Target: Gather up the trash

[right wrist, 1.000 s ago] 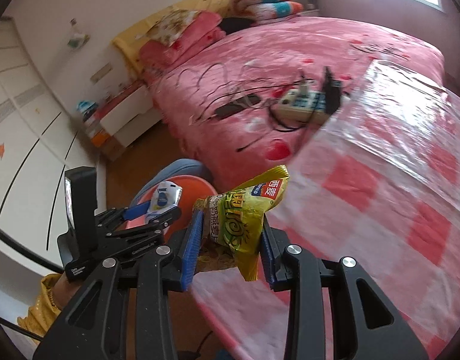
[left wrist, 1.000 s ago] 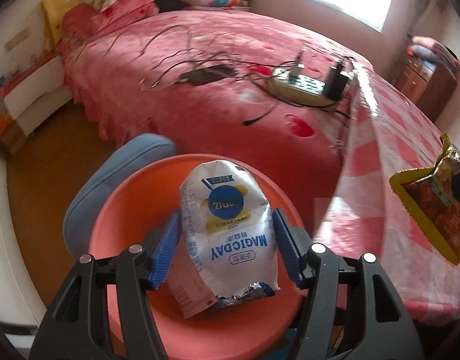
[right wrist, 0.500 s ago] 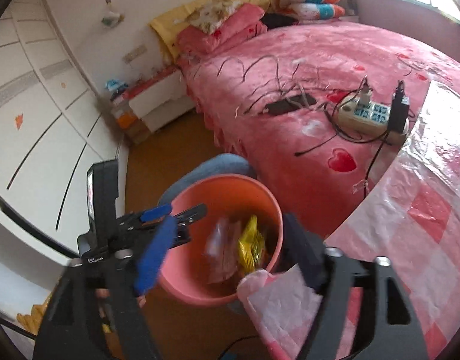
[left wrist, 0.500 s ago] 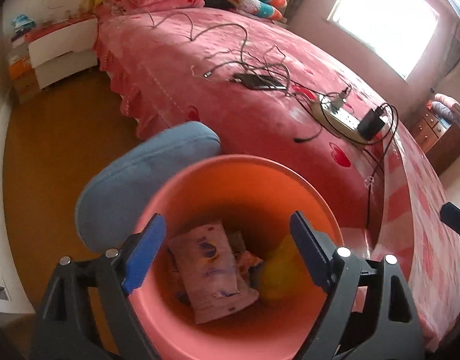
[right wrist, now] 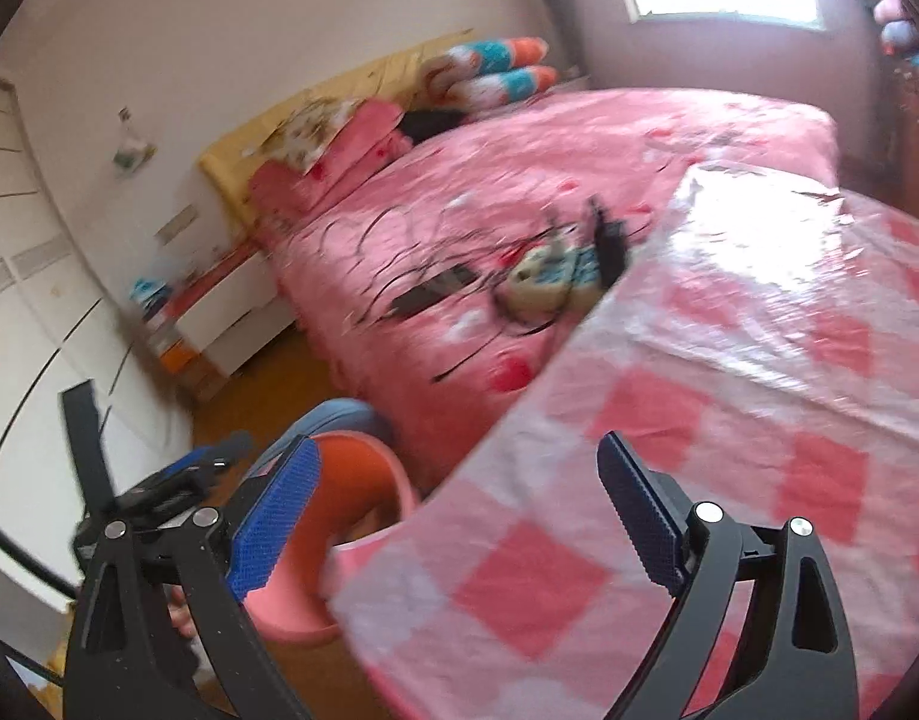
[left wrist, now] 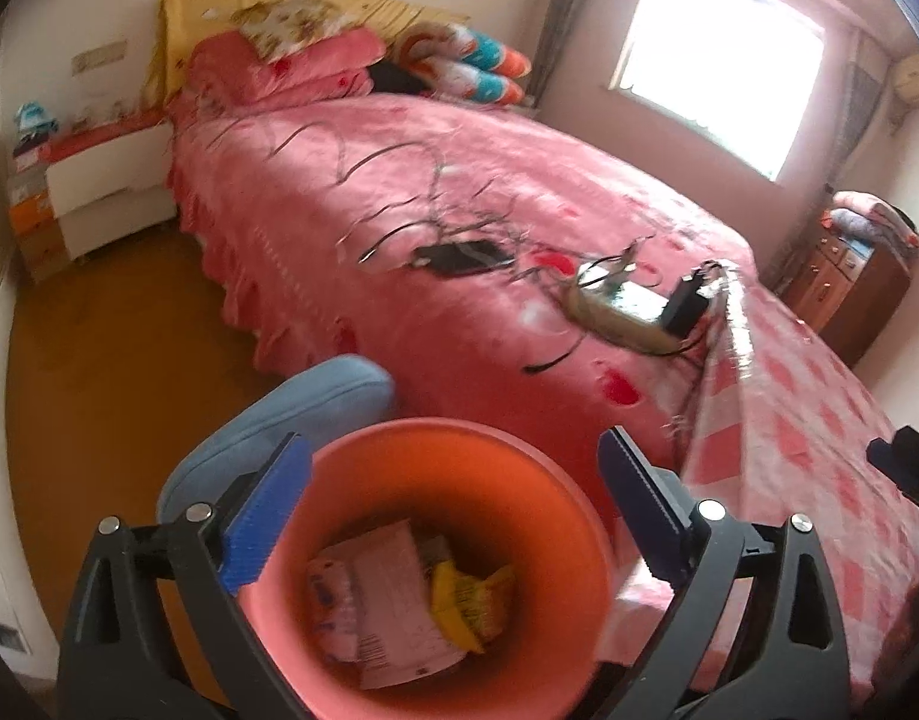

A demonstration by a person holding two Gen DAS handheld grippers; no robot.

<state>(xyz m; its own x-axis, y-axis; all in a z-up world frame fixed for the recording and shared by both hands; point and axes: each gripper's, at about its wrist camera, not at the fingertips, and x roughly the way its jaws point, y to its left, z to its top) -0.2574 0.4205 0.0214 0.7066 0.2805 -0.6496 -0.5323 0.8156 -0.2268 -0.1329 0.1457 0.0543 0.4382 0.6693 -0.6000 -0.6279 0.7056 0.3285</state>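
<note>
Left wrist view: the left gripper hangs with jaws spread wide and empty above the orange bin. Inside the bin lie a white wrapper and a yellow snack bag. Beside the bin, the right gripper gapes empty over the checked tablecloth.

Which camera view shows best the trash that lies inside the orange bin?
The left wrist view. It looks down into the orange bin, so the white wrapper and the yellow snack bag at the bottom are visible. The right wrist view shows only part of the bin's rim and inner wall beside the checkered tablecloth; the trash is hidden.
</note>
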